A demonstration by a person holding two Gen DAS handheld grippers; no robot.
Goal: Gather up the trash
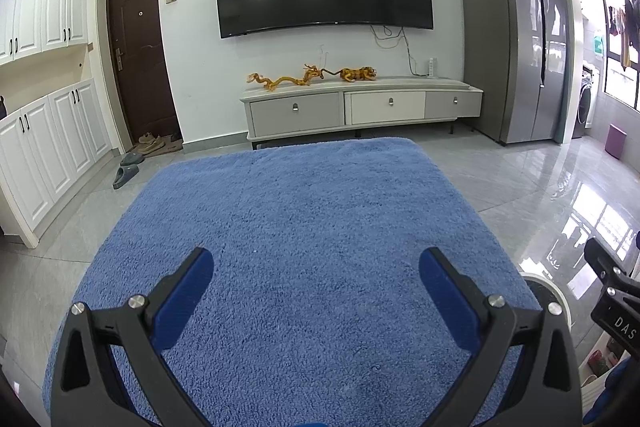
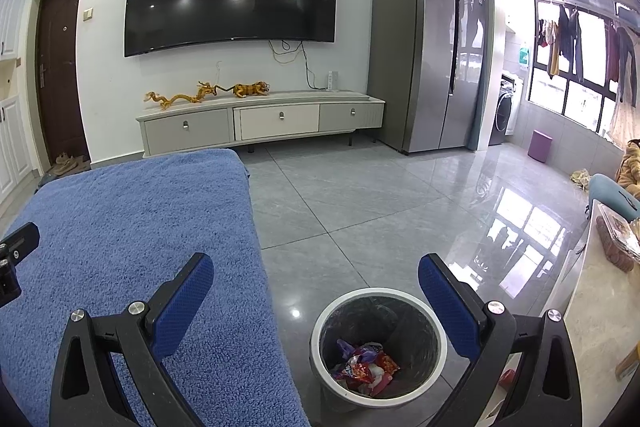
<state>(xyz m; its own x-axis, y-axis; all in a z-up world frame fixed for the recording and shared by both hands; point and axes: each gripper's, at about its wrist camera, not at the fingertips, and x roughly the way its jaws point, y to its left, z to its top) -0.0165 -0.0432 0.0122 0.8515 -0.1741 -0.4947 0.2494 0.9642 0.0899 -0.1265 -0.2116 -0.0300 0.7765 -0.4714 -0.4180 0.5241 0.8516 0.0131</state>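
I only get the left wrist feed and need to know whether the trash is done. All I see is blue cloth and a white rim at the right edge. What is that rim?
Observer: It is a bin on the floor beside the cloth, with a dark liner.
Operator: Anything in it?
Observer: Yes, crumpled wrappers, red and purple, lie at the bottom.
Operator: Is the right claw holding anything?
Observer: No. The right claw is open and empty, above the bin.
Operator: Any trash left on the floor by the bin?
Observer: None shows on the tiles around it.
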